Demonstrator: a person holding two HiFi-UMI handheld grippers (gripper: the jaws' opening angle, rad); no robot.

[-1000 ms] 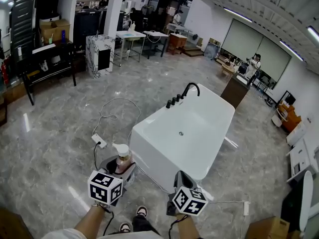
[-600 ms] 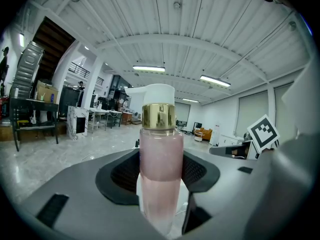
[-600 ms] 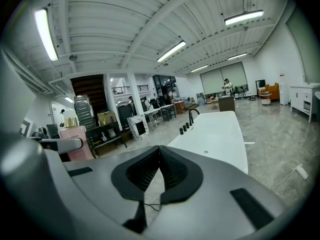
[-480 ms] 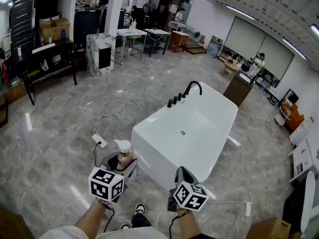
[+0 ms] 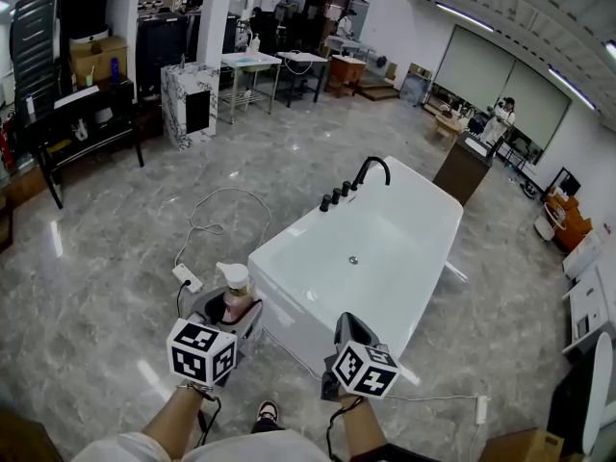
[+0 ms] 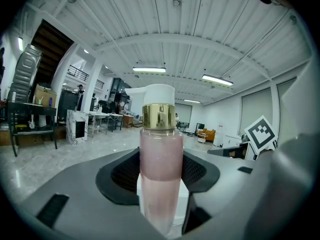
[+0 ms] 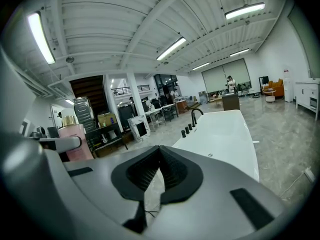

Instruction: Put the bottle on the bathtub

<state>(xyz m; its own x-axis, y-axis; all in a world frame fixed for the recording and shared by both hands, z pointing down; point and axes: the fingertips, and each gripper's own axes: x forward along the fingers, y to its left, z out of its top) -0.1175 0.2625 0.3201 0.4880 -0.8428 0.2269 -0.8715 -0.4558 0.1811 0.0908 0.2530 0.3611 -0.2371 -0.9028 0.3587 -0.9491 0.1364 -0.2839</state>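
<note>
A pink bottle (image 5: 235, 303) with a gold collar and a white pump top stands upright between the jaws of my left gripper (image 5: 234, 318), which is shut on it. In the left gripper view the bottle (image 6: 160, 164) fills the middle, with the dark pads pressed on its sides. The white bathtub (image 5: 289, 237) stands just ahead and to the right, a black faucet (image 5: 369, 169) on its far rim. My right gripper (image 5: 348, 329) hovers at the tub's near corner. Its pads meet at the tips (image 7: 159, 151) with nothing between them, and the tub (image 7: 225, 134) lies beyond.
A power strip (image 5: 185, 277) with a looping white cable lies on the marble floor left of the tub. A marble-patterned pedestal (image 5: 190, 104), tables and a black rack (image 5: 87, 114) stand farther back. A person (image 5: 500, 118) is far off at the right.
Both grippers have come a little closer to the tub's near end. The bottle has stayed upright in the left gripper, and the right gripper has stayed shut.
</note>
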